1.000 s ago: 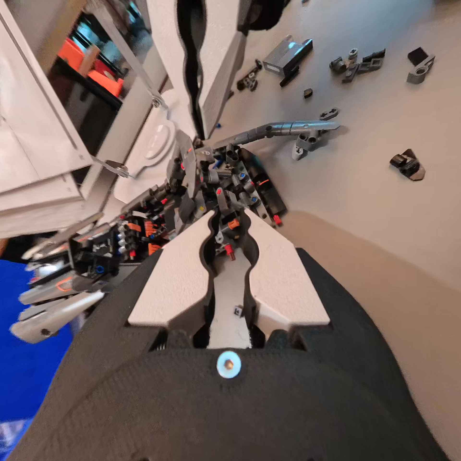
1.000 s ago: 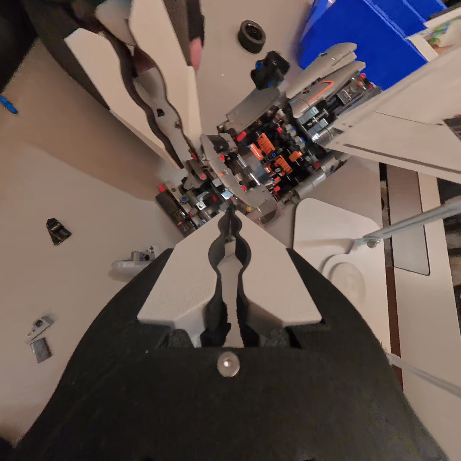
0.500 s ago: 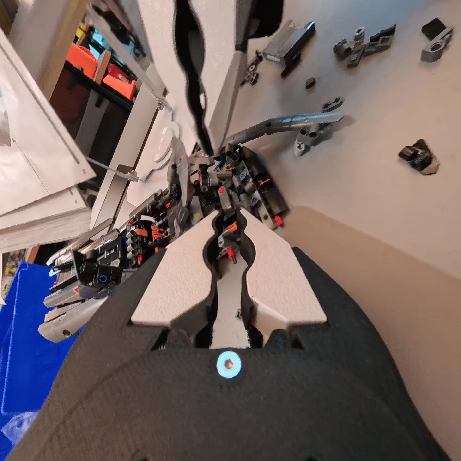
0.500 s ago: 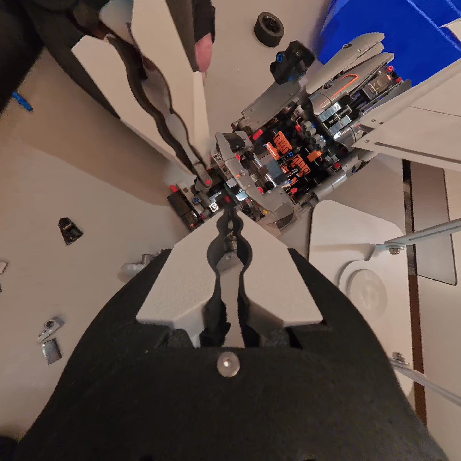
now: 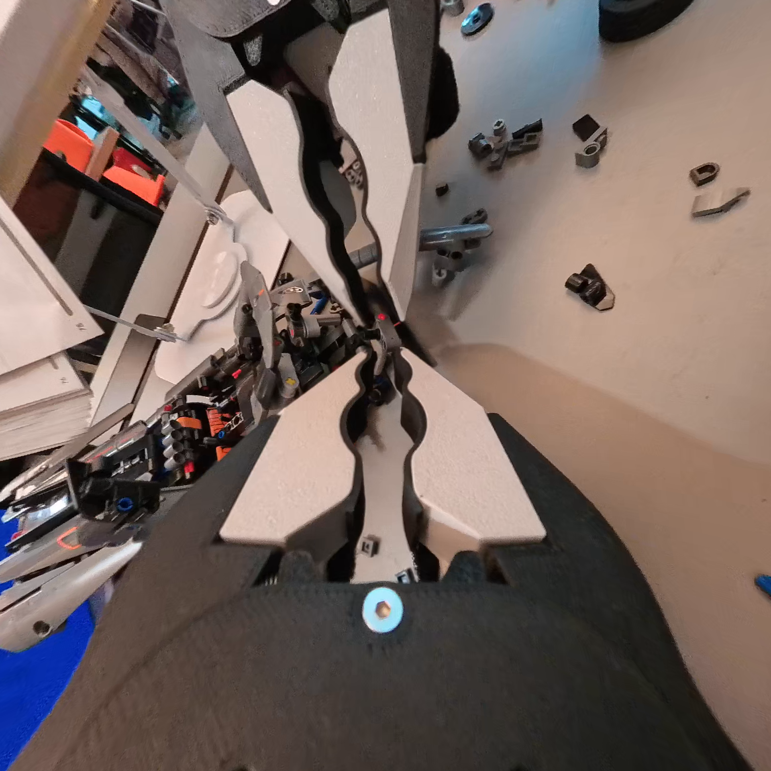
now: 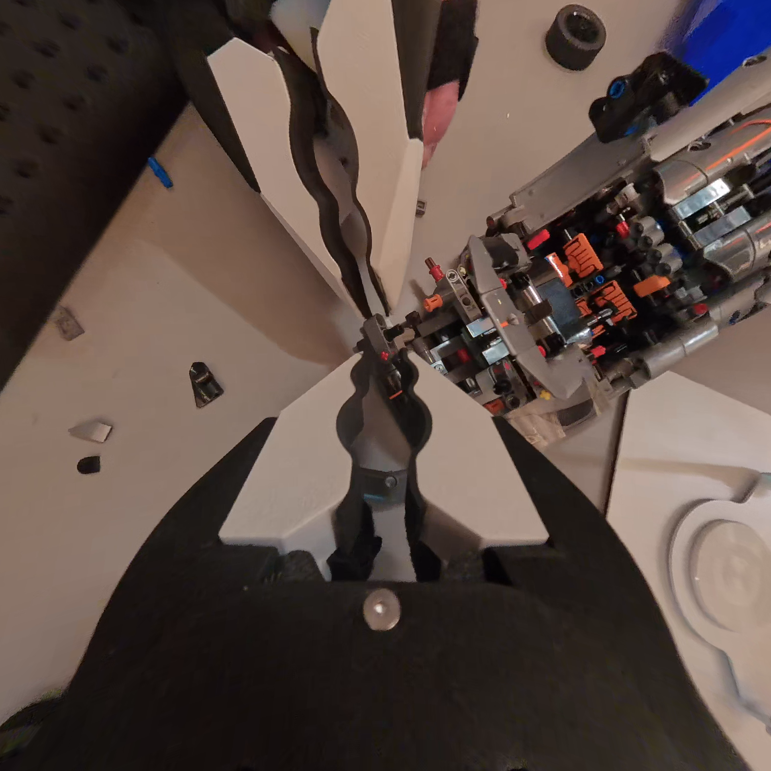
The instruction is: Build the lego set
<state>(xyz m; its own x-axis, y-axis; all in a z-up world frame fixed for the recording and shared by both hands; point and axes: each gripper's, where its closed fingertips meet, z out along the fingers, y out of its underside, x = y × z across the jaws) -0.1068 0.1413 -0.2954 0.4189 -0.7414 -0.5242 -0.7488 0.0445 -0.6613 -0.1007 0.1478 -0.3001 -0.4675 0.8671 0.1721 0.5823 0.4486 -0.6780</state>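
The grey, black and orange lego model (image 5: pixel 258 354) lies on the table, left of my grippers; in the right wrist view it (image 6: pixel 584 300) lies to the right. A small dark grey piece (image 6: pixel 377 333) sticks out from its front end and also shows in the left wrist view (image 5: pixel 386 338). My left gripper (image 5: pixel 384 354) and right gripper (image 6: pixel 386 361) meet tip to tip on this piece, each closed on it from opposite sides. The right gripper (image 5: pixel 373 317) comes in from the top in the left wrist view. The left gripper (image 6: pixel 371 311) does so in the right wrist view.
Loose grey and black parts (image 5: pixel 505 144) (image 5: pixel 590 288) lie on the table at the right. A long grey piece (image 5: pixel 454 233) lies behind the right gripper. A black tyre (image 6: pixel 575 37), blue bin (image 5: pixel 25 667), booklet stack (image 5: pixel 33 375) and white stand base (image 6: pixel 730 563) surround the model. The grippers are tip to tip, or close to it.
Both grippers have moved in to the model's front end. The right one has come down until its tips meet the left one's. The left gripper's jaws have narrowed onto the small piece.
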